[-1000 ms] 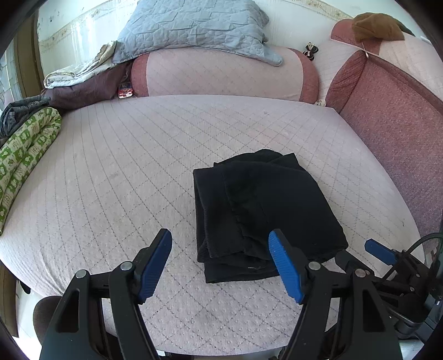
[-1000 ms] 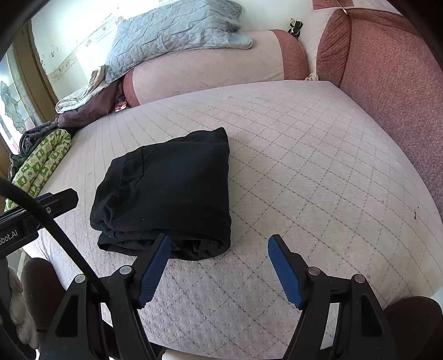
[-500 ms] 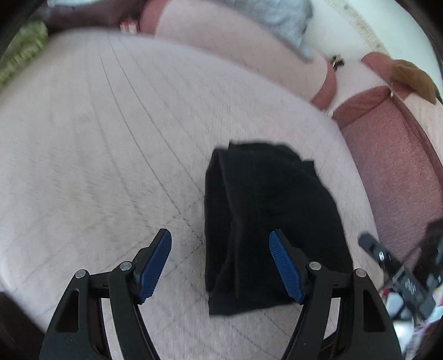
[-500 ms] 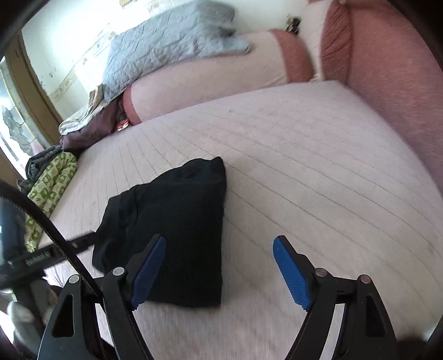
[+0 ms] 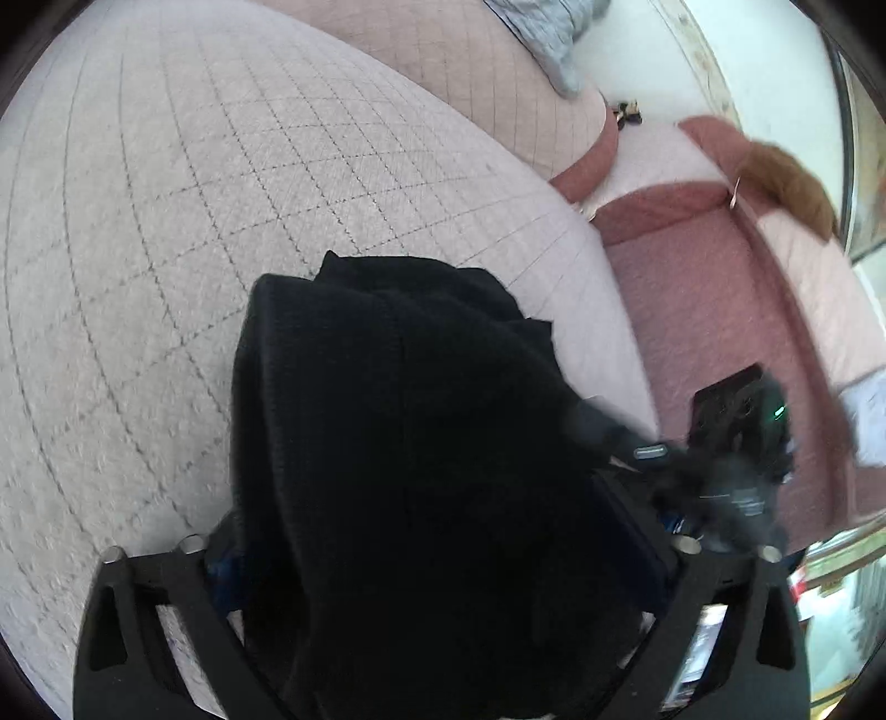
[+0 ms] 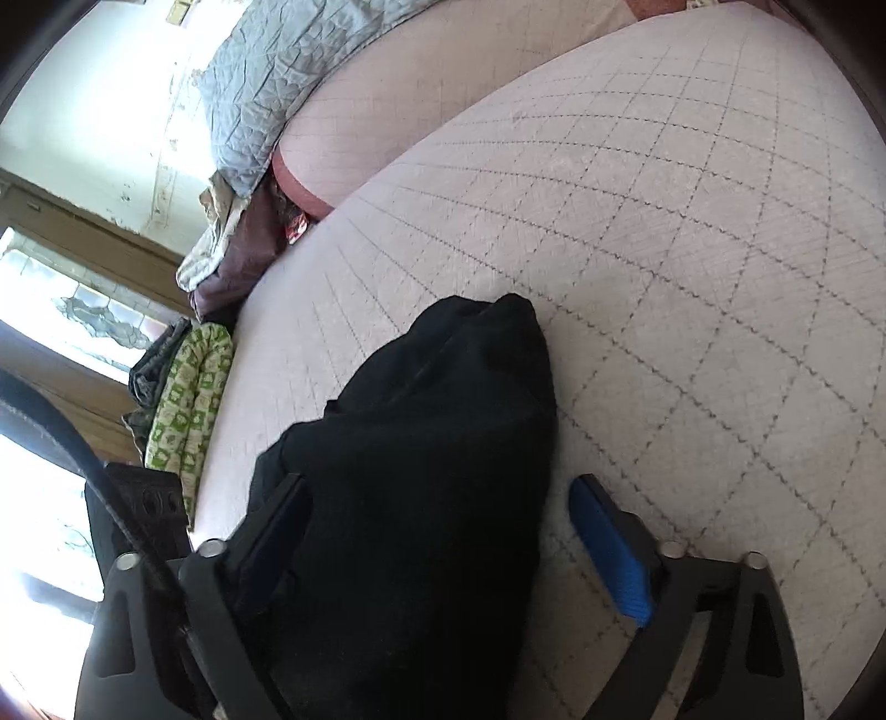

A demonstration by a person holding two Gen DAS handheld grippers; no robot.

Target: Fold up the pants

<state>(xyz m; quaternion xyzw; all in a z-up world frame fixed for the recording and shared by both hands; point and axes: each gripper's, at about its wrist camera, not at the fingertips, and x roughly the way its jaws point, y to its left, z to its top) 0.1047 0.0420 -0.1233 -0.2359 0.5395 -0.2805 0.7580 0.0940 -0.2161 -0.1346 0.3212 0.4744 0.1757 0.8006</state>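
The black pants [image 5: 421, 454] lay folded on the pink bed [image 5: 166, 221]. Our left tongs [image 5: 437, 559] stood wide around them, gripping nothing. Our right tongs [image 6: 443, 548] stood wide around their edge too, pads [image 6: 609, 554] apart.

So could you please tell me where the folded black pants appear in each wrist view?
Left wrist: folded black pants fill the lower centre, covering the gap between the left gripper's fingers.
Right wrist: they lie lower centre-left, between the right gripper's fingers.
Shared landmark: the grey-blue quilted blanket near the top edge.
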